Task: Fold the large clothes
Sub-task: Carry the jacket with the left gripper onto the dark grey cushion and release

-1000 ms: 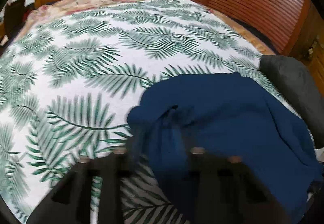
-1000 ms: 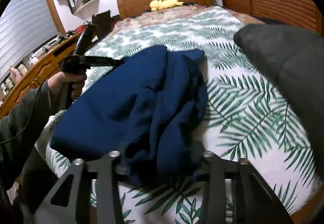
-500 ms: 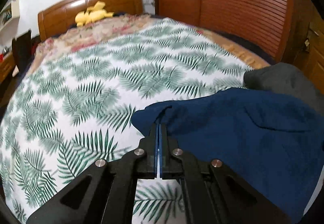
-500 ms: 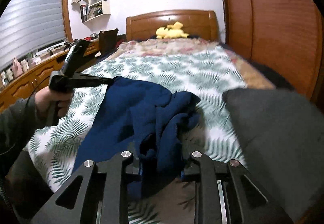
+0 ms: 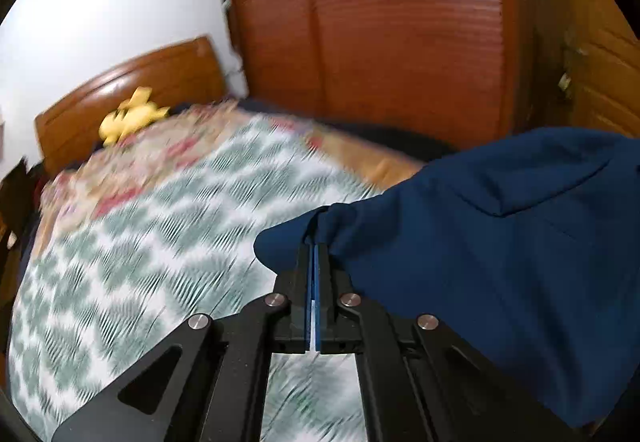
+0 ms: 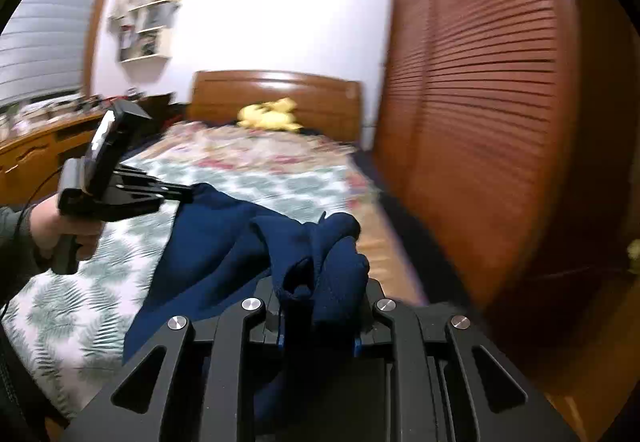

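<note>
We clench each hand-held gripper, left (image 5: 315,242) and right (image 6: 318,306), on the blue garment (image 5: 500,242), lifting it off the bed (image 5: 140,242) to spread it.

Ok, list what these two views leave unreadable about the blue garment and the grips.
- Blue garment, left wrist view: right side cut off by the frame edge.
- Right gripper, right wrist view: bunched cloth hides the pads.
- Bedspread, left wrist view: pattern smeared by motion blur.
- Garment type: crumpled, cannot tell.

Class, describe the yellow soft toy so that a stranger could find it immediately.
Start at the bed with the leaf-print cover, then look to its wooden headboard. The soft toy lies against it, the only bright yellow thing there.
</note>
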The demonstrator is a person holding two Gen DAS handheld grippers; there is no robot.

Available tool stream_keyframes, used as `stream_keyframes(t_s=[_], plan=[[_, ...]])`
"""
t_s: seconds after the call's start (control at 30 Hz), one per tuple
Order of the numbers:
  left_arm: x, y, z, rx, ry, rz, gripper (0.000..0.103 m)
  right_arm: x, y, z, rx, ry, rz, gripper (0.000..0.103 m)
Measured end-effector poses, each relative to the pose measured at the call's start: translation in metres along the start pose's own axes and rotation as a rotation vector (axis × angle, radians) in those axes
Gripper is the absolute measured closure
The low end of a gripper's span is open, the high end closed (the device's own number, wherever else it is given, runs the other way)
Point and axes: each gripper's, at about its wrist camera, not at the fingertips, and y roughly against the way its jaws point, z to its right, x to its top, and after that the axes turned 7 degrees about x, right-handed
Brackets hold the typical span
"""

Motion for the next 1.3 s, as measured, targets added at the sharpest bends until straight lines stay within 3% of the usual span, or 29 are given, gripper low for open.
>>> stream_keyframes(t_s=[0.1,0.23,0.3,0.4,0.47,0.57,0.63,0.73,0.83,1.0,1.13,1.3], plan=[[0.032,-0.011,0.041,-0.052,-0.032,0.033,0.102,-0.004,0.024,0.029,-0.082,-0.028,0.004,0.081],[0.047,-0.031,0.093,-0.108,-0.069,0.034,0.102,-0.027,0.051,0.053,-0.170,-0.090,-0.024,0.079],[0.042,-0.043,0.116,-0.134,-0.090,0.002,0.102,-0.043,0.049,0.058,-0.175,-0.160,-0.087,0.074],[0.028,-0.043,0.135,-0.144,-0.141,0.012,0.102,-0.073,0.040,0.064,-0.254,-0.189,-0.200,0.062],[0.024,-0.037,0.139,-0.180,-0.140,0.007,0.095,-0.081,0.047,0.067,-0.286,-0.220,-0.210,0.050],[0.018,-0.022,0.141,-0.211,-0.133,0.027,0.063,-0.074,0.071,0.057,-0.373,-0.187,-0.147,0.038],[0.015,-0.008,0.143,-0.247,-0.120,0.046,0.027,-0.068,0.090,0.044,-0.408,-0.162,-0.088,0.038],[0.008,0.009,0.141,-0.288,-0.108,0.064,0.013,-0.053,0.108,0.032,-0.327,-0.162,-0.013,0.038],[-0.002,0.029,0.142,-0.289,-0.108,0.072,0.000,-0.043,0.111,0.016,-0.222,-0.163,-0.011,0.038],[-0.017,0.058,0.135,-0.282,-0.098,0.106,0.000,-0.057,0.104,0.019,-0.181,-0.188,-0.103,0.038],[-0.029,0.082,0.137,-0.254,-0.135,0.134,0.000,-0.064,0.070,0.045,-0.237,-0.263,-0.226,0.038],[-0.040,0.105,0.134,-0.239,-0.145,0.159,0.000,-0.085,0.057,0.063,-0.265,-0.315,-0.321,0.038]])
